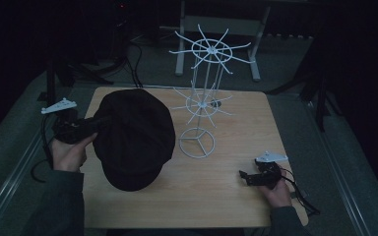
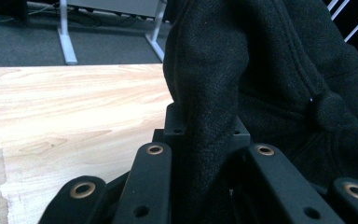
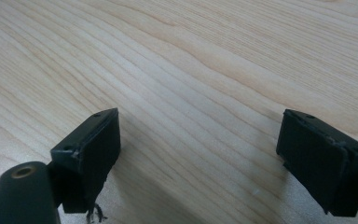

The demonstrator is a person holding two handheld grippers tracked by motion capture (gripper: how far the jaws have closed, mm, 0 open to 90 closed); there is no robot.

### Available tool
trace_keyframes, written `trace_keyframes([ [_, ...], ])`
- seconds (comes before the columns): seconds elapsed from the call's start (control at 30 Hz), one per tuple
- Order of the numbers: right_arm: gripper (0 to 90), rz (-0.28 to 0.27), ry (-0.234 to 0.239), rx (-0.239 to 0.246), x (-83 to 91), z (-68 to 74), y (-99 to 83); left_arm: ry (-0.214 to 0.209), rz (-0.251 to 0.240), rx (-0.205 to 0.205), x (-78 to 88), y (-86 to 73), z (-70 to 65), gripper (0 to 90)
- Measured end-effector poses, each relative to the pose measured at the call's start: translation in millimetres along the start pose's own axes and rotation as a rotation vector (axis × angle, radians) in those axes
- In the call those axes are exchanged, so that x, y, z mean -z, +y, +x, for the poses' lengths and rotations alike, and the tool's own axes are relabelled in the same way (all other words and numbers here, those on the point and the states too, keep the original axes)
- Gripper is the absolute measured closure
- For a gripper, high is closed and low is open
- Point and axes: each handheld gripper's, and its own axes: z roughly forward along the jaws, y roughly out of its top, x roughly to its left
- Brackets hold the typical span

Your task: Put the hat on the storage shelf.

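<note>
Between the left gripper's [image 2: 205,140] clamped jaws, black cap [image 2: 270,79] fabric; right gripper [image 3: 198,154] spread.

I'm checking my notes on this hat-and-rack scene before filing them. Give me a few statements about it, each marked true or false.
1. The left gripper is shut on the black hat. True.
2. The black hat already hangs on the white wire rack. False: it is over the wooden table, left of the rack and apart from it.
3. The right gripper has open jaws with nothing between them. True.
4. The white wire rack lies tipped over on the table. False: it stands upright on its ring base.
5. The right gripper holds the hat's brim. False: it rests near the table's right edge, far from the hat.
</note>
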Motion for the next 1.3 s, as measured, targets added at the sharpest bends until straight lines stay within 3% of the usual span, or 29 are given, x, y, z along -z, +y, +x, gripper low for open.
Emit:
trace_keyframes([
  [1.3, 13.4, 0.0, 0.0, 0.0, 0.0, 0.0, 0.0, -0.04, -0.049, -0.016, 4.6, 17.7, -4.6, 78.6],
])
